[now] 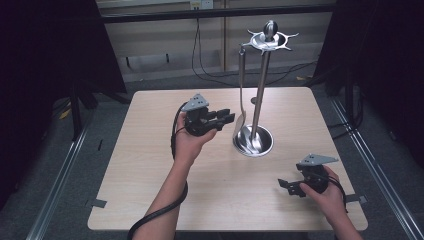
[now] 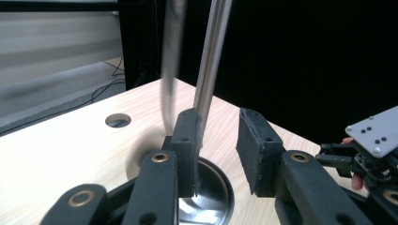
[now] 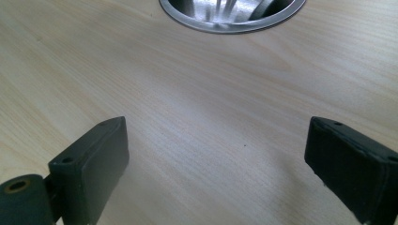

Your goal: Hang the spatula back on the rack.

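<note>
From my station, left gripper view: the hanging utensil (image 2: 170, 61) is motion-blurred and cut off by the top edge, as is the stand pole (image 2: 212, 56). The near jaw hides part of the stand base (image 2: 213, 187). Right gripper view: base rim (image 3: 234, 26) cropped at top. High view: utensil's lower end (image 1: 240, 125) too small to identify.

Utensil stand (image 1: 255, 135) upright on the bench (image 1: 150, 165) right of centre, utensil (image 1: 241, 90) hanging from its top rack, left gripper (image 1: 226, 118) just left of the stand, right gripper (image 1: 286, 186) near the front right corner.
</note>
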Action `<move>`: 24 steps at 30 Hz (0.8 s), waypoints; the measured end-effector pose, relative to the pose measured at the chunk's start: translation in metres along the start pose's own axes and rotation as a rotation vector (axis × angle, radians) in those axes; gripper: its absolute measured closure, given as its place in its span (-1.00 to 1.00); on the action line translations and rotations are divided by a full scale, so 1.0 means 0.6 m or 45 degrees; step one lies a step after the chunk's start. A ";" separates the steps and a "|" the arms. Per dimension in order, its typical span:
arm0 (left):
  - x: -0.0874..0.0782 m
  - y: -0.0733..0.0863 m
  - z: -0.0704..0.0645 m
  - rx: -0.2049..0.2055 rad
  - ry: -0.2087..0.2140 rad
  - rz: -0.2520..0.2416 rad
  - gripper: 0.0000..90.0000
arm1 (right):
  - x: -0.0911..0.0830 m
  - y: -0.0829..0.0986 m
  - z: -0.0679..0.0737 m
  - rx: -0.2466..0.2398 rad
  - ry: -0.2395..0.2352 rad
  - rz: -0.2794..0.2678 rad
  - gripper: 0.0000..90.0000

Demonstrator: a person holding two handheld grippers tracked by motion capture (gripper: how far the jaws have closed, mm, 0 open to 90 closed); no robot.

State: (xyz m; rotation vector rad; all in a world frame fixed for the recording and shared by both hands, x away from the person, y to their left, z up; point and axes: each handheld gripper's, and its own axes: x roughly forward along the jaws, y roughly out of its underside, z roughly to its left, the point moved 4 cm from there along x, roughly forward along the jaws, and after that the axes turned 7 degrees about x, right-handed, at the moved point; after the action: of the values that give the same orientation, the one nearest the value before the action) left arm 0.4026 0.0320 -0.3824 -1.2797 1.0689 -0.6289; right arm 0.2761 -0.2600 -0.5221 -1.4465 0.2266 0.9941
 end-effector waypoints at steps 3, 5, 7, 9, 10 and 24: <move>-0.006 0.009 0.001 0.014 -0.010 0.011 0.43 | 0.000 0.000 0.000 0.003 0.000 0.000 -0.86; -0.010 0.013 0.001 0.024 -0.022 0.028 0.36 | 0.001 -0.001 0.000 -0.001 0.001 -0.001 -0.86; -0.013 0.016 0.000 0.026 -0.038 0.031 0.25 | 0.001 -0.002 0.001 0.003 0.000 -0.001 -0.86; -0.016 0.019 0.001 0.025 -0.053 0.038 0.14 | 0.003 -0.003 0.002 -0.003 -0.004 -0.007 -0.86; -0.018 0.021 0.002 0.024 -0.065 0.046 0.09 | 0.004 -0.003 0.003 0.000 -0.006 -0.006 -0.86; -0.030 0.045 0.003 -0.004 -0.136 0.066 -0.63 | 0.003 0.004 0.000 -0.001 0.010 0.000 -0.86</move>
State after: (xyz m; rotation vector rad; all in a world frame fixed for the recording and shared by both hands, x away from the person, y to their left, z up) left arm 0.3920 0.0543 -0.4035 -1.2699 1.0119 -0.5138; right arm 0.2758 -0.2596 -0.5250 -1.4510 0.2321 0.9888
